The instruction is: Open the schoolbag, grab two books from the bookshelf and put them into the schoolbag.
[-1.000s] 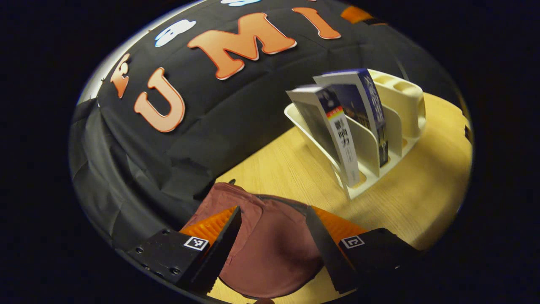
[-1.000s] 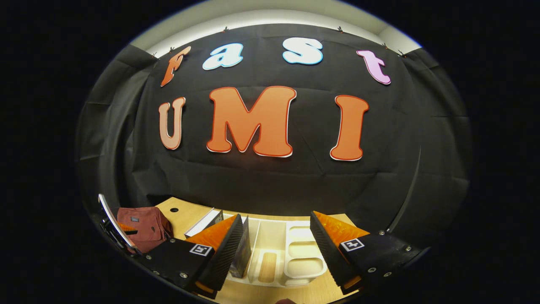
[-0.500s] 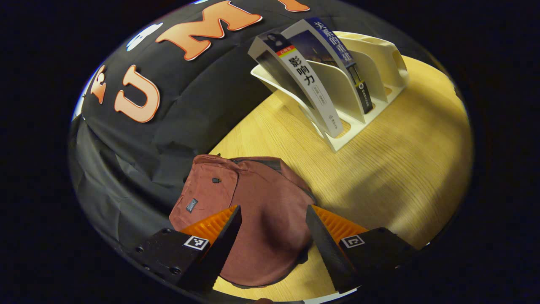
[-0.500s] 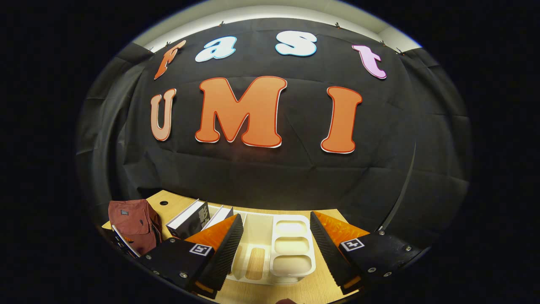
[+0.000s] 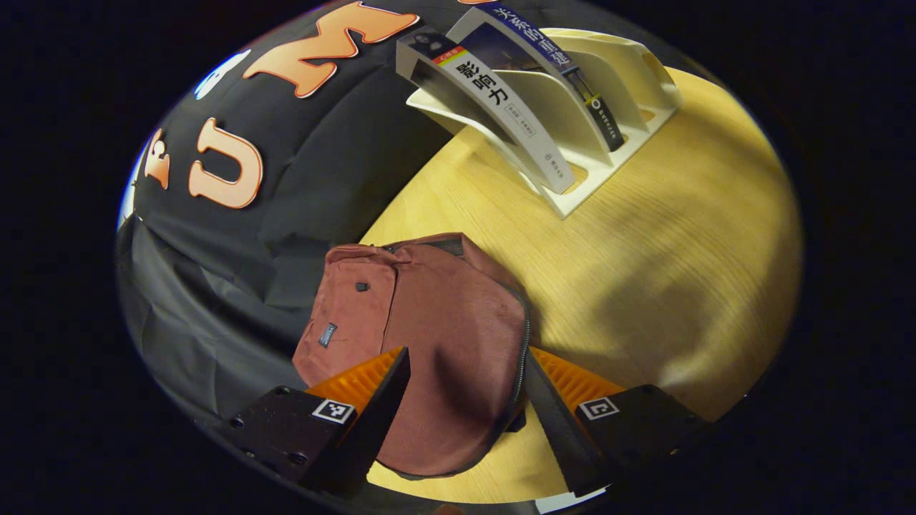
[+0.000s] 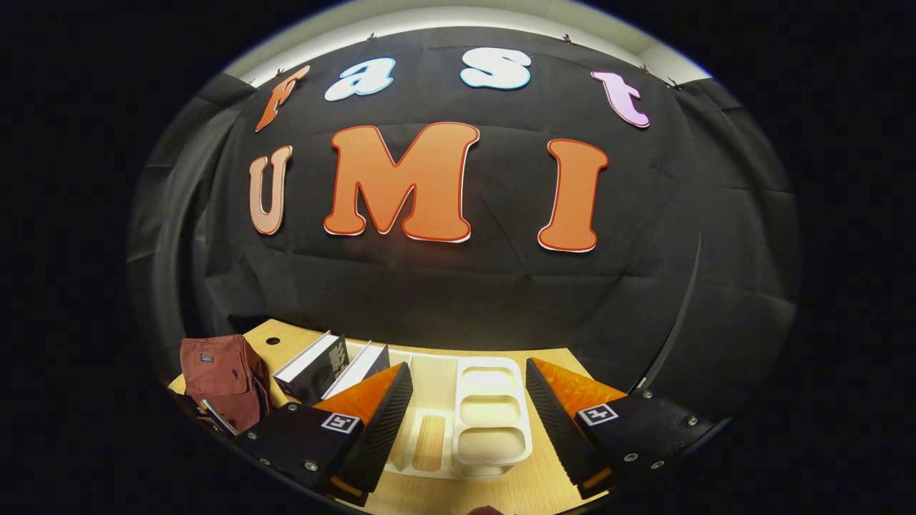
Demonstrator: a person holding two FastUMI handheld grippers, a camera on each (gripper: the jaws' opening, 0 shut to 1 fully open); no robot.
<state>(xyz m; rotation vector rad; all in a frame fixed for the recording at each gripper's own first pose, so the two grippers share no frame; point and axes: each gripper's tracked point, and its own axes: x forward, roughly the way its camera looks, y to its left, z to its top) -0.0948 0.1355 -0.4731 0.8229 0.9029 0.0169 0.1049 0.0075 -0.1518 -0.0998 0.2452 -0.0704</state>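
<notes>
A maroon schoolbag (image 5: 429,336) lies zipped on the wooden table, directly ahead of my left gripper (image 5: 465,400), which is open just above its near end. Its dark zipper (image 5: 524,357) runs along the right edge. Two books lean in a cream bookshelf (image 5: 608,136): one with a white spine (image 5: 512,118) and one with a dark blue spine (image 5: 551,61). In the right gripper view, my right gripper (image 6: 469,408) hangs open above the bookshelf (image 6: 472,415), with the two books (image 6: 329,365) and the schoolbag (image 6: 218,375) to its left.
The wooden table (image 5: 665,257) spreads to the right of the bag. Black cloth wall (image 5: 215,300) stands close behind the bag and shelf. The shelf's right end has small cup compartments (image 6: 490,411). A round hole (image 6: 272,340) shows in the tabletop.
My left gripper has pulled back and tilted down, so more of the schoolbag shows between its fingers. My right gripper has shifted slightly right over the shelf.
</notes>
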